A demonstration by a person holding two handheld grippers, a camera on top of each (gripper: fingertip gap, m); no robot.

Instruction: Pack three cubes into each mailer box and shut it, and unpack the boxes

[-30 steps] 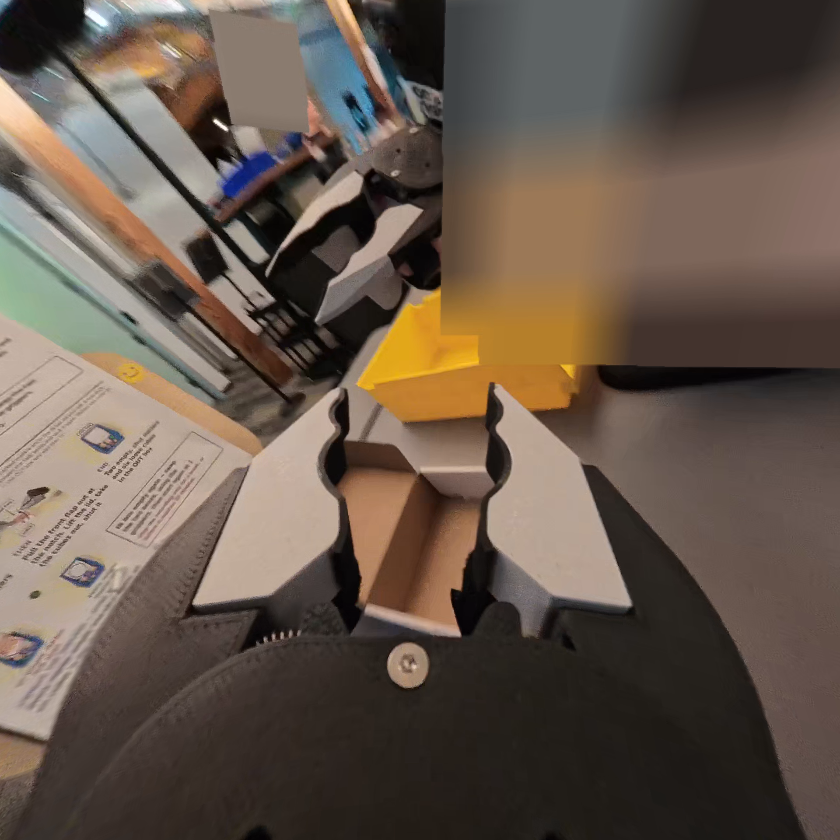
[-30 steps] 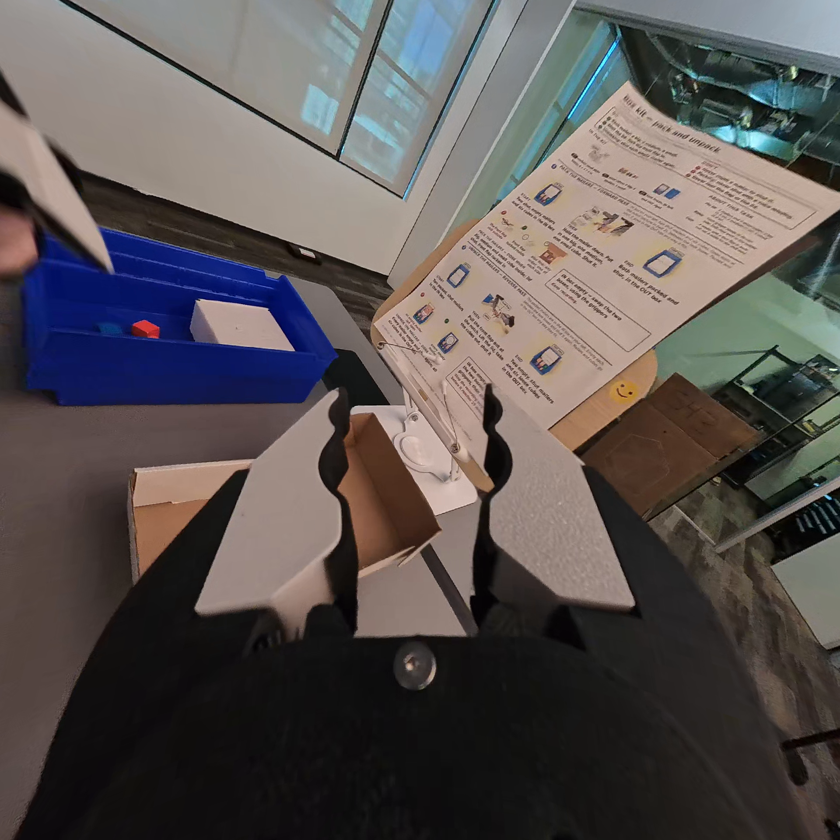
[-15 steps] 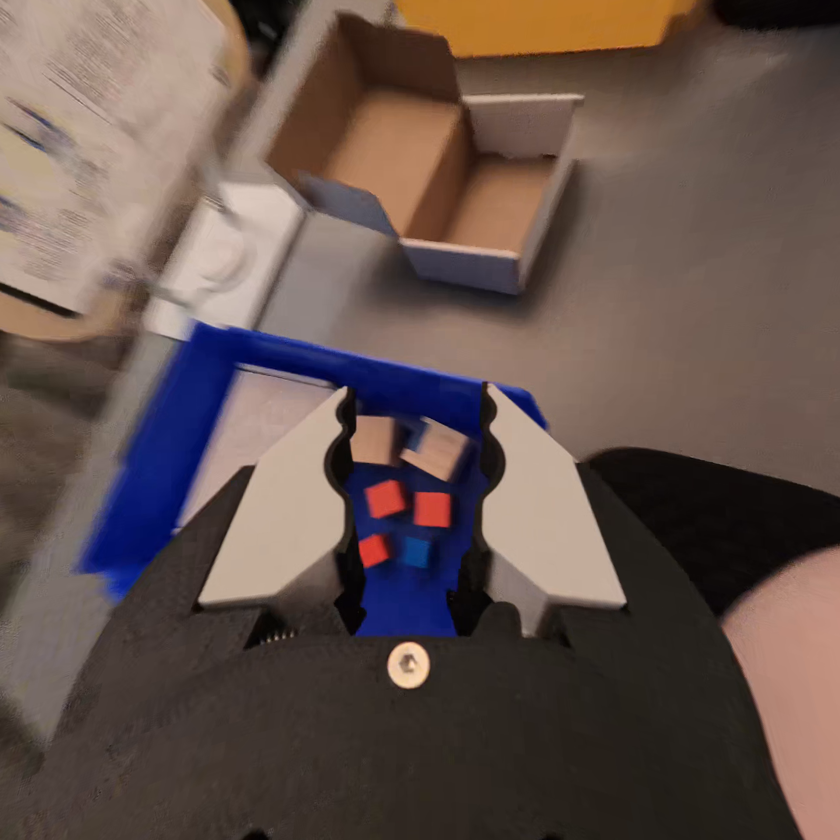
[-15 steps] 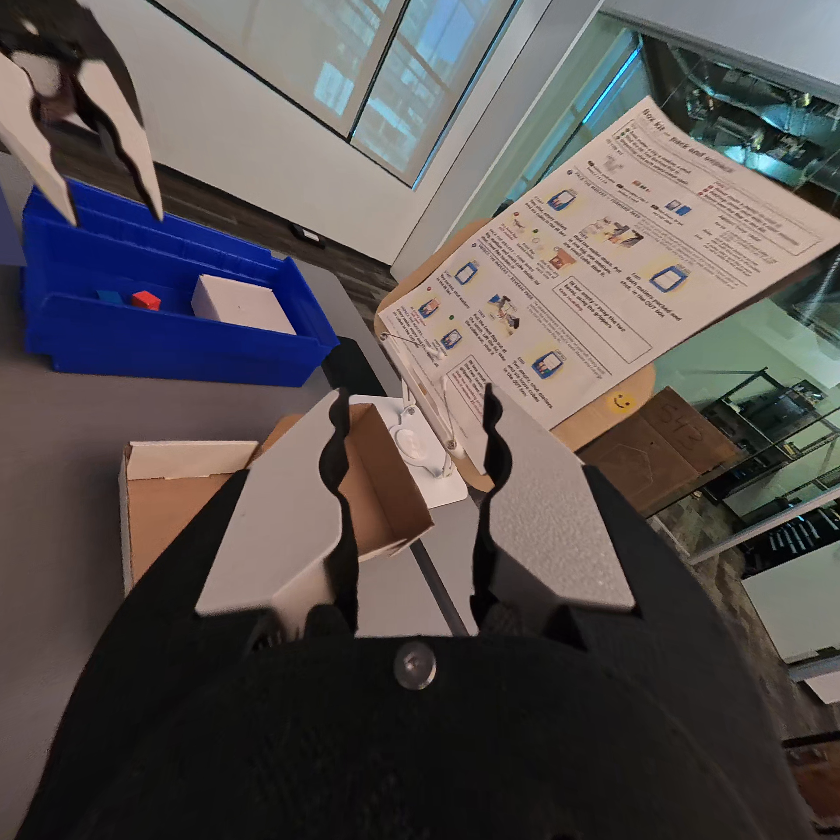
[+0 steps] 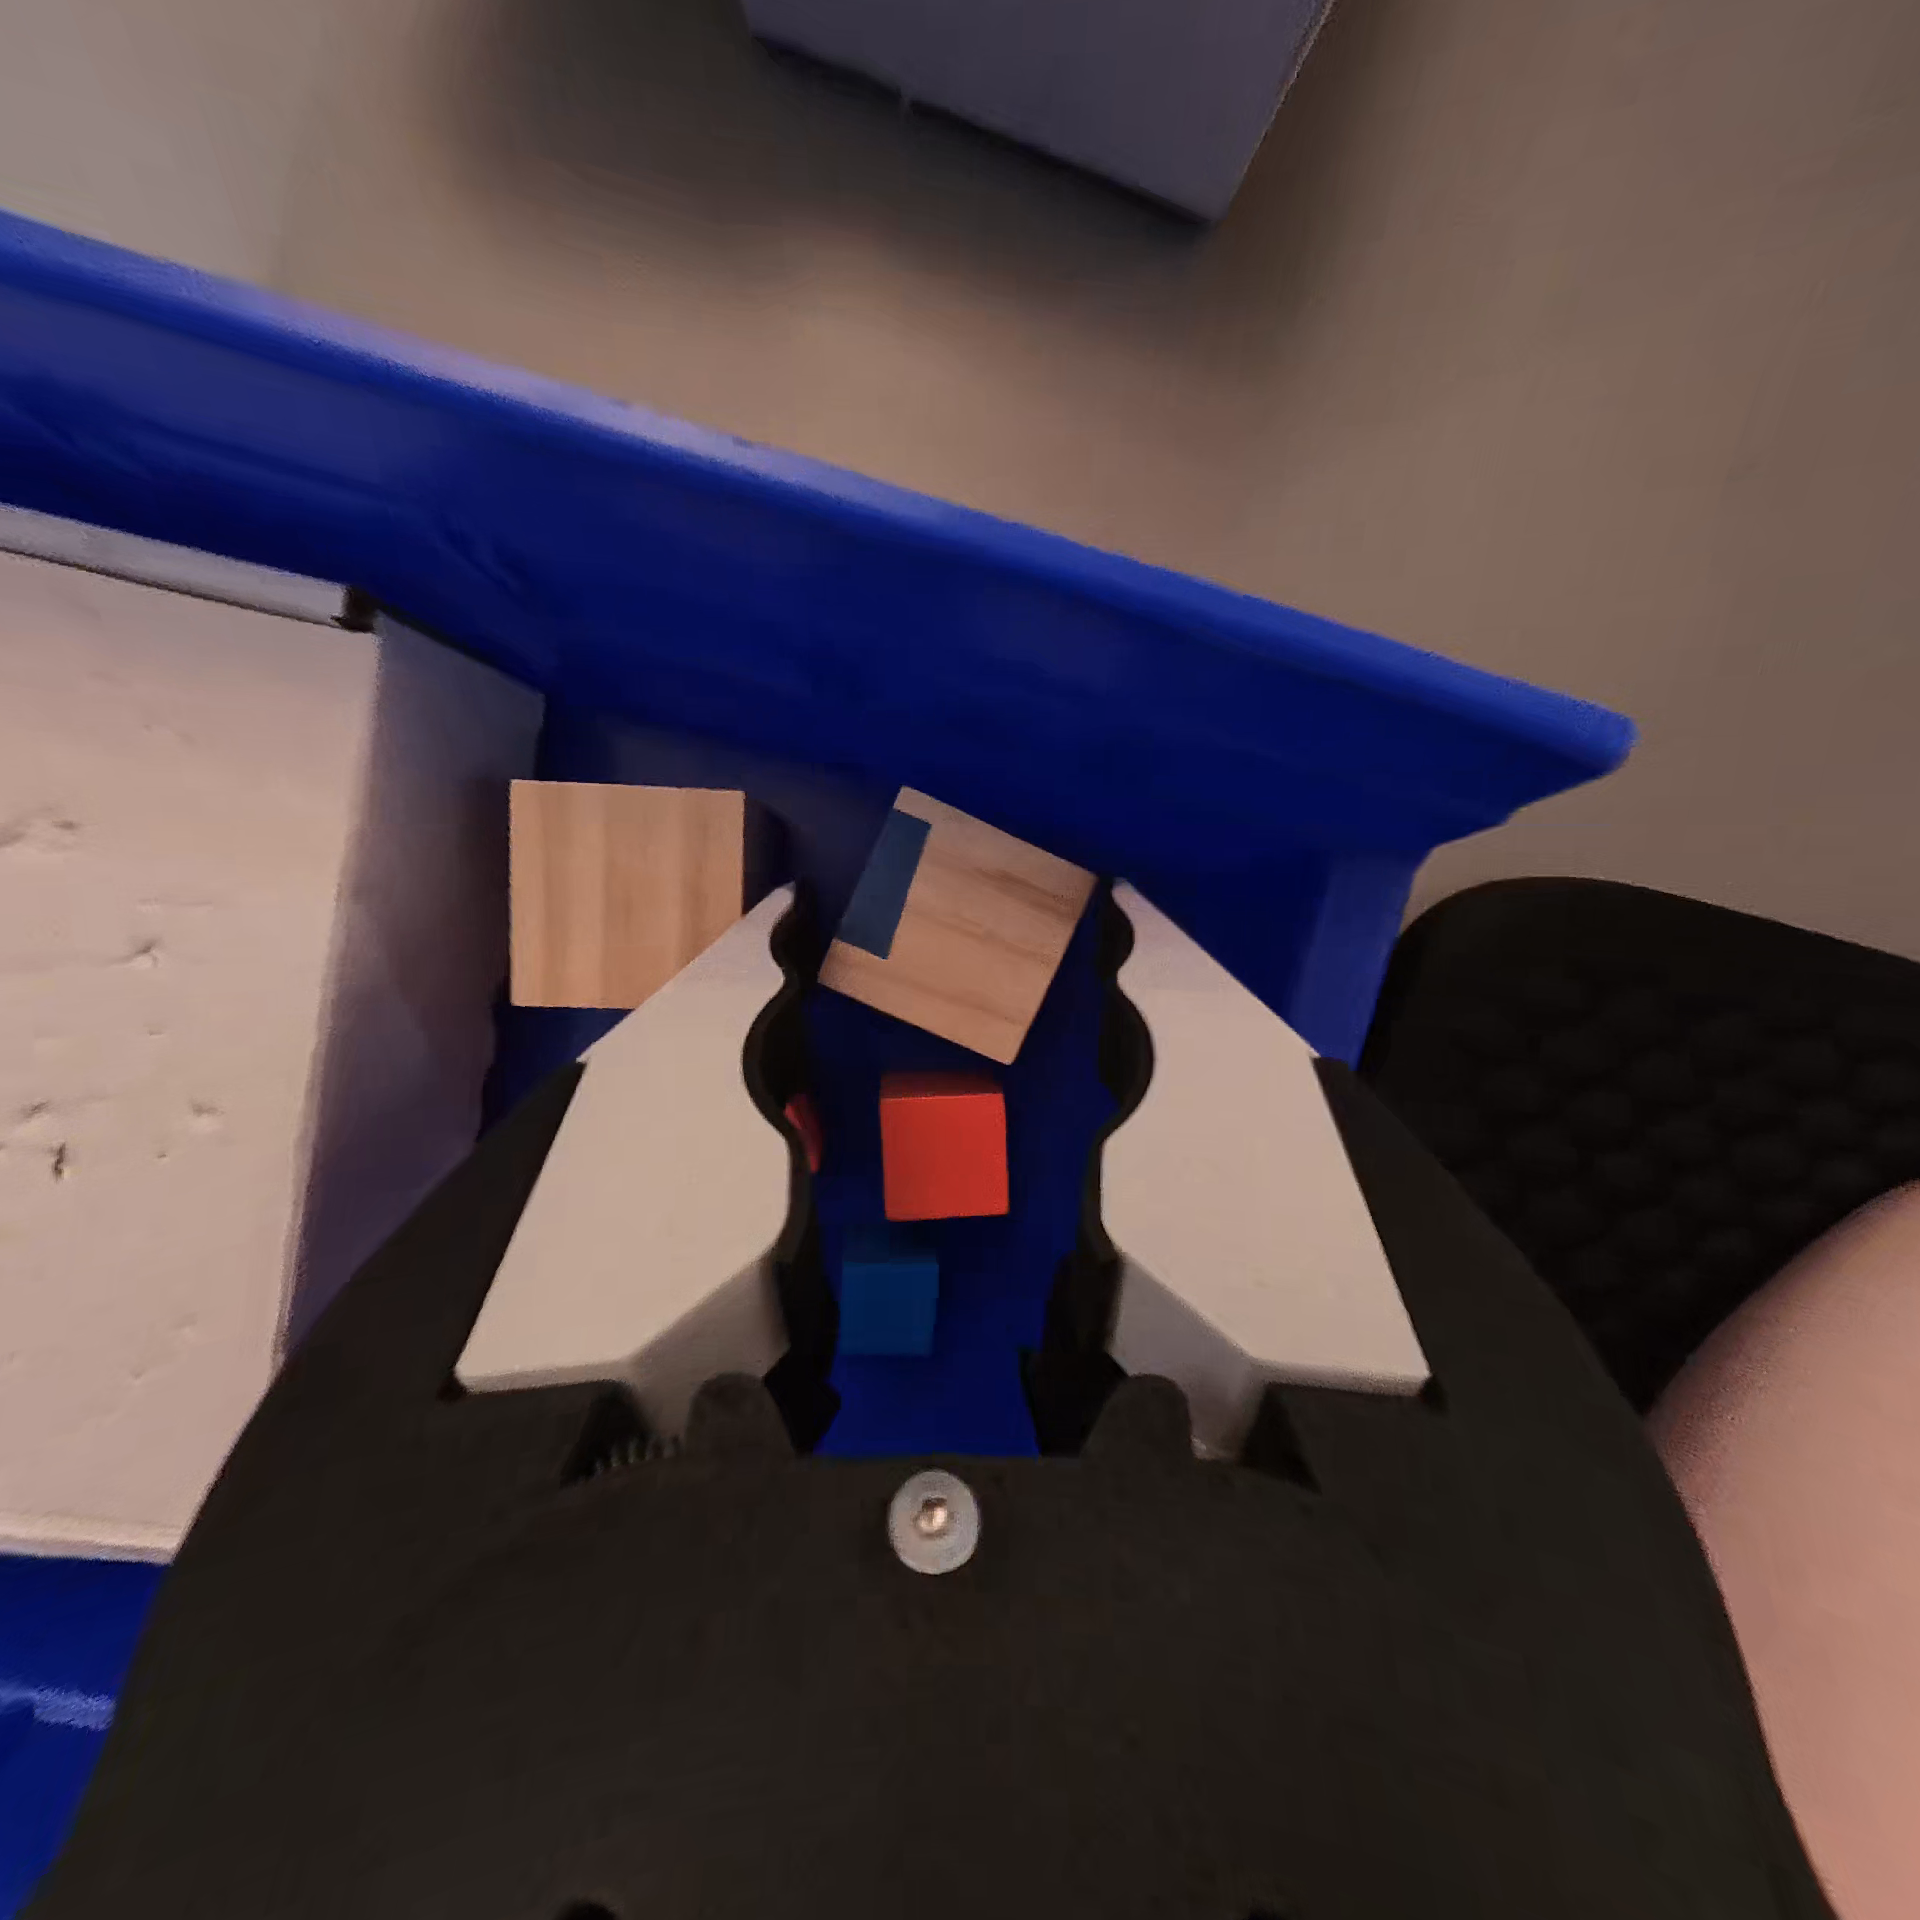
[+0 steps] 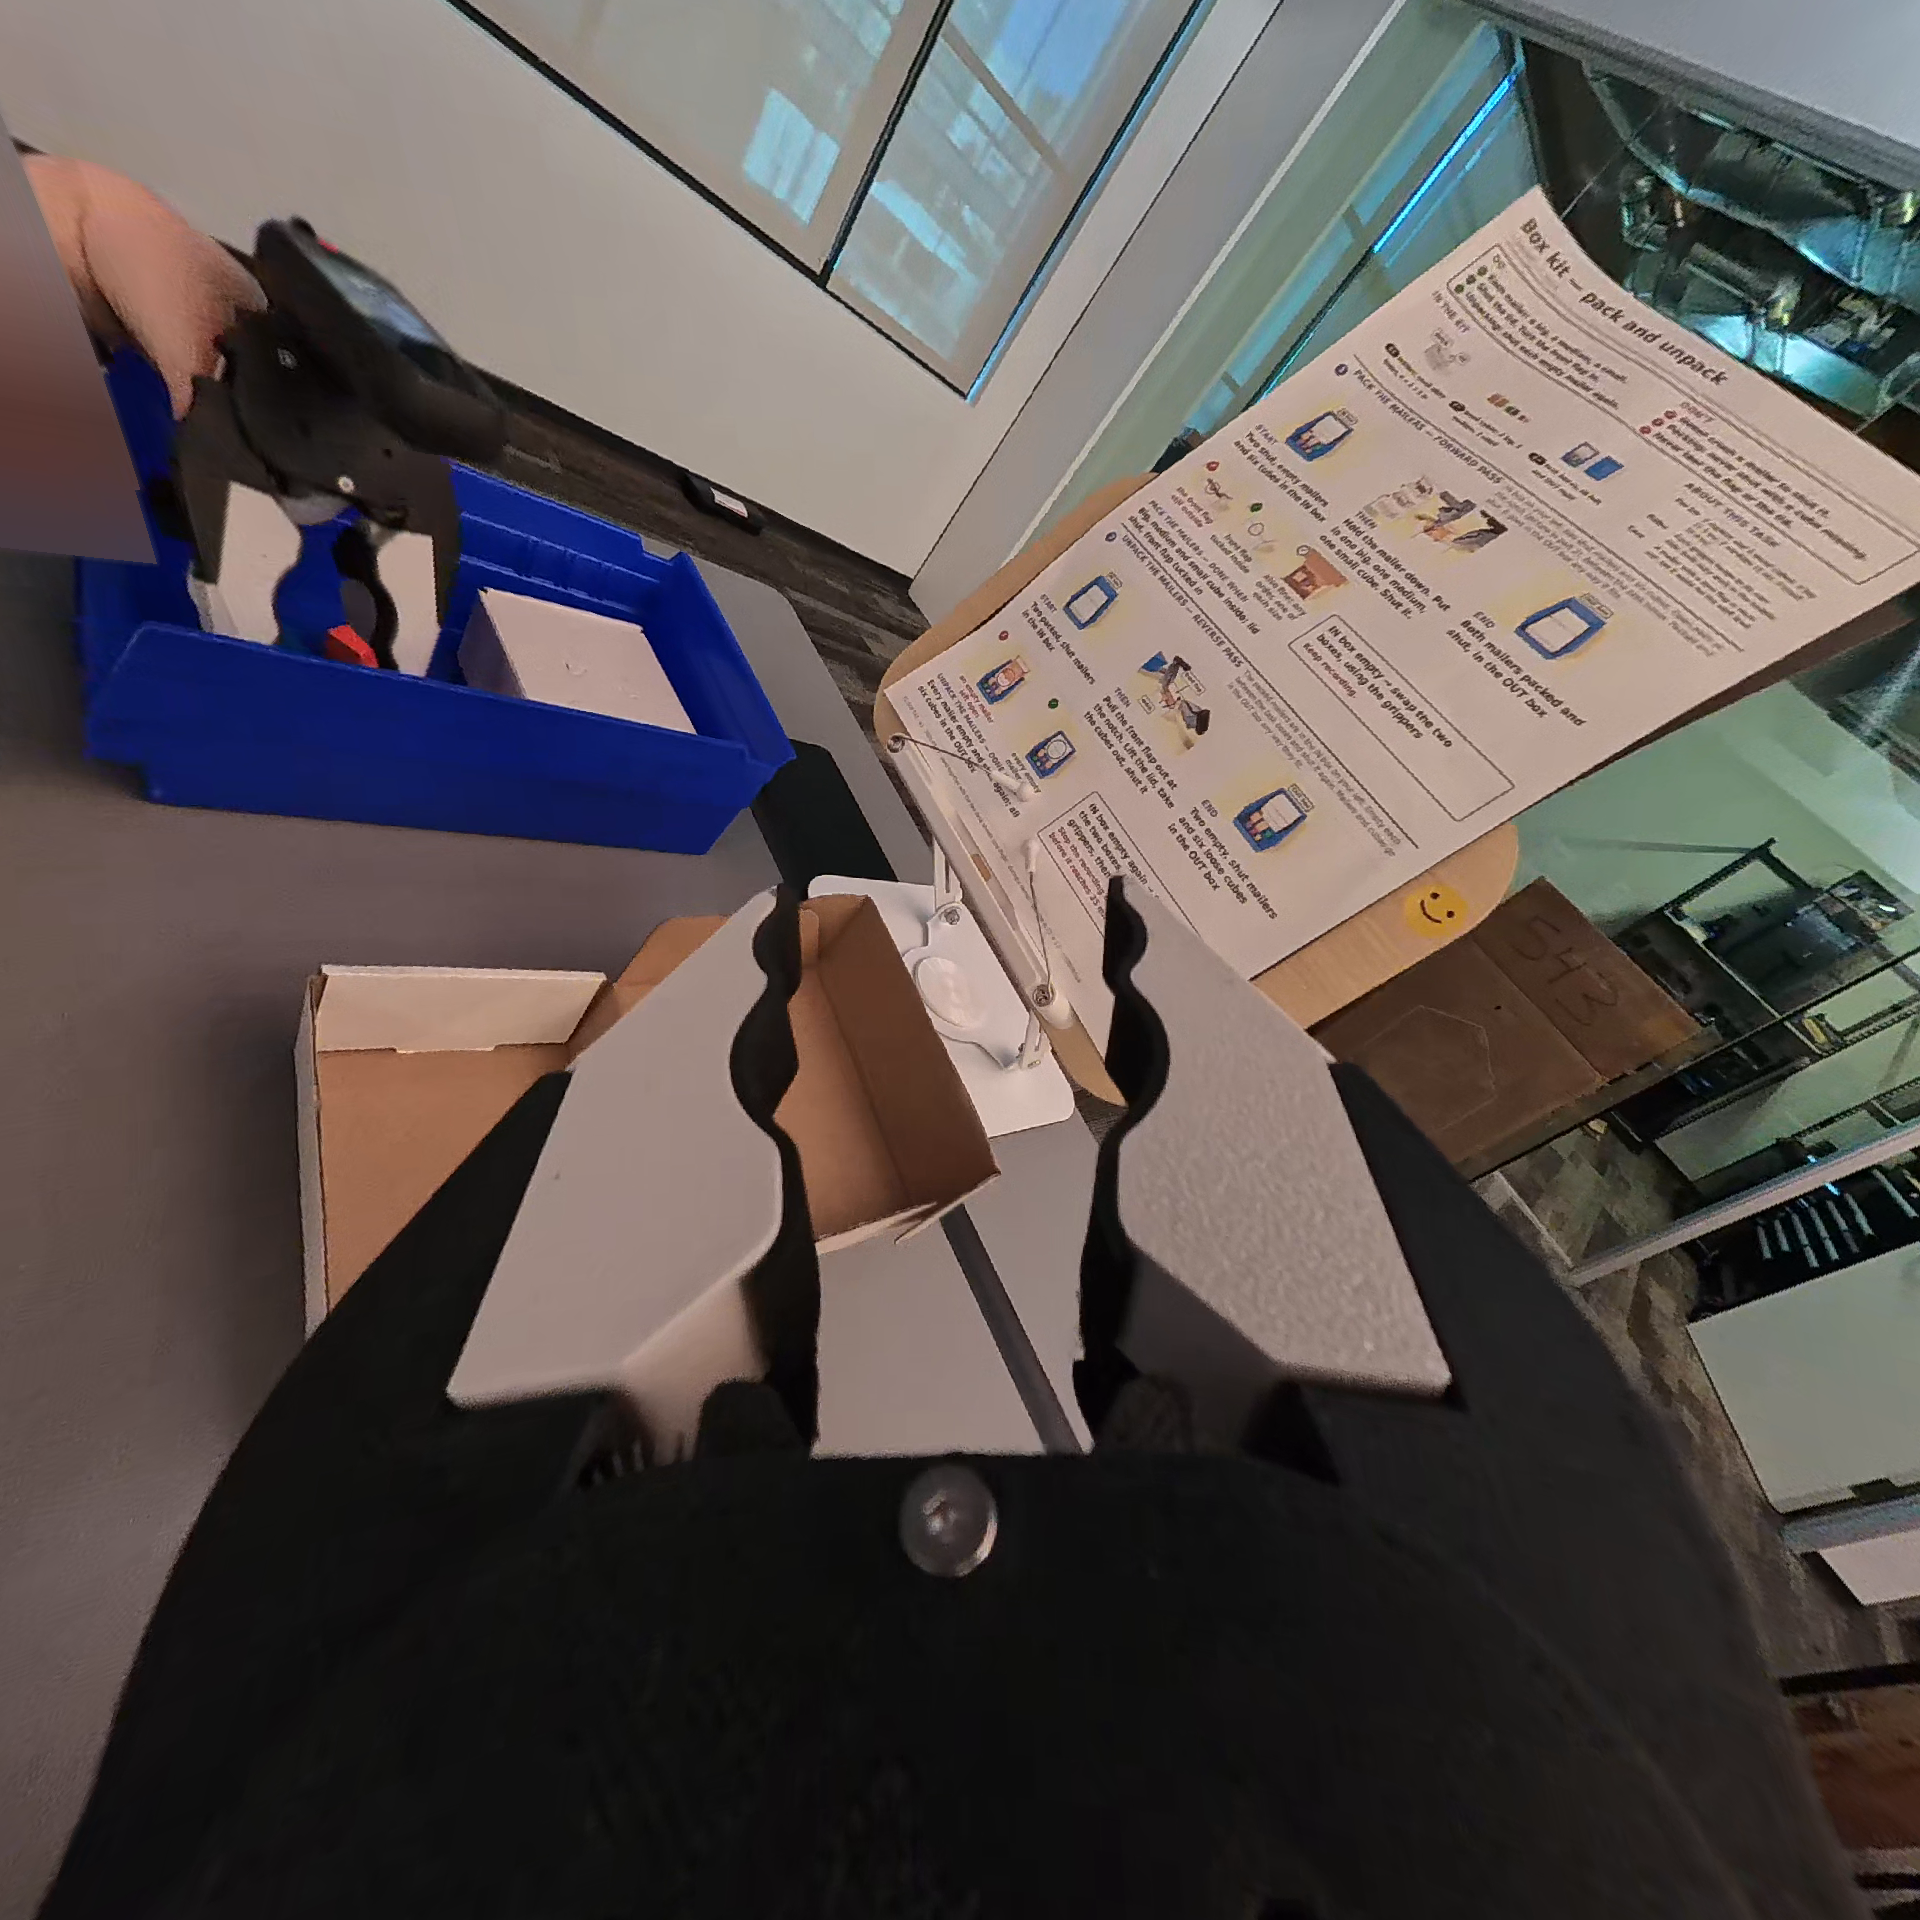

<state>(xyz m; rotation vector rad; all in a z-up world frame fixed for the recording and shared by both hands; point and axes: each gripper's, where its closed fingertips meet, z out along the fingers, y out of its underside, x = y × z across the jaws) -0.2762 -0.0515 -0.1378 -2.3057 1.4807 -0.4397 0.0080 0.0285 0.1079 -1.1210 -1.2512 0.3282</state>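
My left gripper is open and empty, lowered into the blue bin. Between its fingers lie a tilted wooden cube, a red cube and a small blue cube. Another wooden cube lies just left of the left finger. A shut white mailer box fills the bin's left part. My right gripper is open and empty, above the open mailer box on the grey table. The left gripper also shows in the right wrist view, inside the bin.
A corner of the open mailer shows beyond the bin. An instruction sheet stands on a white holder at the table's far edge. A black pad lies beside the bin. A hand holds the left gripper. The grippers' ends are close to 40 cm from one another. The open mailer lies some 15 cm from my left tips, 30 cm from my right tips. The right camera catches it too, in the right wrist view.
My left gripper has swung from the open mailer over to the blue bin and dropped down close to the cubes. My right gripper has stayed nearly still over the open mailer.
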